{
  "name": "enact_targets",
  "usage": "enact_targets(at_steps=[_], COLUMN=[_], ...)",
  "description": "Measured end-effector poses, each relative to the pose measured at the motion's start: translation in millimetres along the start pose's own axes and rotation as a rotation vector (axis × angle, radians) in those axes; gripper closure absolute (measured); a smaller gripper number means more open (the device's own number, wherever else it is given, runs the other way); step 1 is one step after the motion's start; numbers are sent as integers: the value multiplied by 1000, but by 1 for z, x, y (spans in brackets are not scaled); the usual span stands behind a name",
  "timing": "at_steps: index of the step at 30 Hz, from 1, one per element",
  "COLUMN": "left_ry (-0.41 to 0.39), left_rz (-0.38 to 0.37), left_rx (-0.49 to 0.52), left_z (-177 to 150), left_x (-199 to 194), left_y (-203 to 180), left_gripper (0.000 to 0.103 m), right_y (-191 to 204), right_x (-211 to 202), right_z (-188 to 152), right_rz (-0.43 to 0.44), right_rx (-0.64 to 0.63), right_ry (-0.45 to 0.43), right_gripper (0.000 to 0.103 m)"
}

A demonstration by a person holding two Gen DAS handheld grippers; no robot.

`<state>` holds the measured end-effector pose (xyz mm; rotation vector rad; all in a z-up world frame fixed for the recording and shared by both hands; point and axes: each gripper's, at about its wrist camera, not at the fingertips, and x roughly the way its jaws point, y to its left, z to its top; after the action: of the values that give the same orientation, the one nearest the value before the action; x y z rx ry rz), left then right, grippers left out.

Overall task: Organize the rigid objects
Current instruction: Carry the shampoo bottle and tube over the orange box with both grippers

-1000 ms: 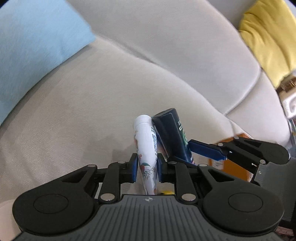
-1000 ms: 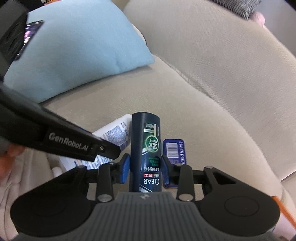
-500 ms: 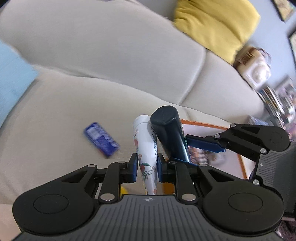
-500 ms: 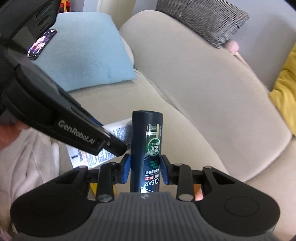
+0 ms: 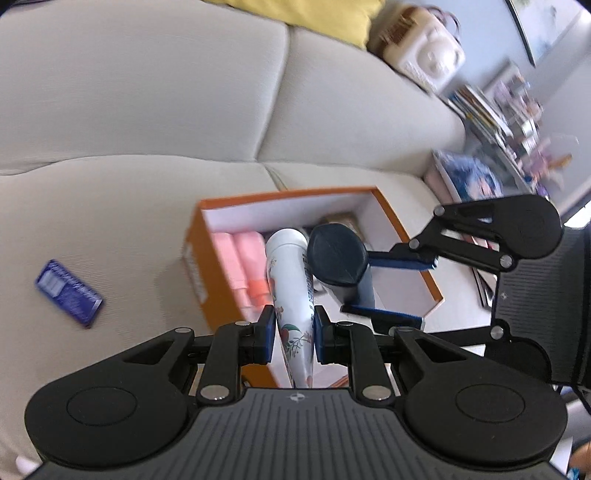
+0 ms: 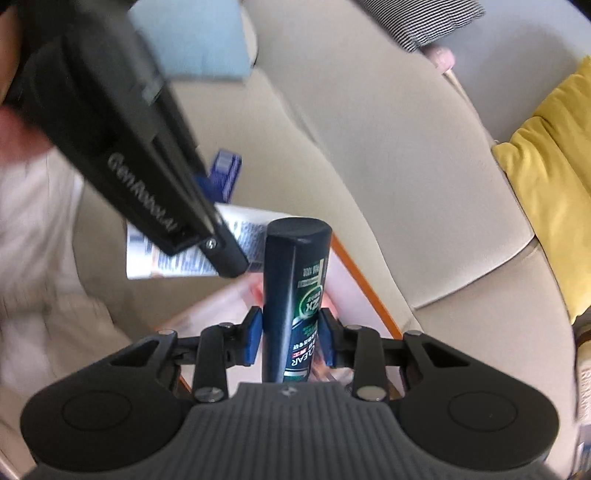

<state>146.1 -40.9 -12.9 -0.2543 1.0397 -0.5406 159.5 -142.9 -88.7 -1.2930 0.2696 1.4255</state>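
Note:
My left gripper [image 5: 294, 334] is shut on a white floral tube [image 5: 290, 280] and holds it above the orange box [image 5: 195, 258]. My right gripper [image 6: 290, 338] is shut on a dark blue CLEAR bottle [image 6: 293, 291], also over the box [image 6: 364, 280]; the bottle [image 5: 338, 254] and right gripper [image 5: 391, 288] show in the left wrist view beside the tube. The tube [image 6: 184, 254] shows in the right wrist view behind the left gripper's body [image 6: 122, 136]. Pink bottles [image 5: 243, 266] lie inside the box. A small blue packet [image 5: 68, 293] lies on the sofa seat, left of the box.
The beige sofa [image 5: 147, 110] carries a yellow cushion [image 6: 550, 177], a light blue cushion [image 6: 192, 40] and a grey striped one [image 6: 424, 22]. A cream bag [image 5: 421, 51] and a cluttered shelf [image 5: 498, 122] are at the far right.
Both grippers have swung right with their loads, from above the bare seat to over the orange box. The blue packet stayed on the seat and is now off to the left.

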Motion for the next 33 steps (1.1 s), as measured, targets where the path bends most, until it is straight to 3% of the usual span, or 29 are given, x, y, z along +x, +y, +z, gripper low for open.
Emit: enact_targets(at_steps=[3, 11, 18, 23, 33], left_ry=[34, 95, 94, 103, 124], left_rz=[-12, -3, 4, 12, 3], left_rx=[40, 102, 101, 106, 113], left_z=[6, 22, 33, 38, 42], left_x=[16, 40, 53, 63, 72], left_y=[-5, 3, 12, 17, 23], left_gripper=[80, 80, 80, 80, 80], right_y=[-4, -8, -2, 4, 35], right_x=[10, 49, 96, 116, 137], right_z=[-17, -48, -43, -44, -42], right_rz=[2, 154, 262, 343, 336], right_rx=[-69, -221, -483, -573, -783], right_ry=[29, 41, 49, 29, -60], right_gripper=[70, 70, 70, 71, 72])
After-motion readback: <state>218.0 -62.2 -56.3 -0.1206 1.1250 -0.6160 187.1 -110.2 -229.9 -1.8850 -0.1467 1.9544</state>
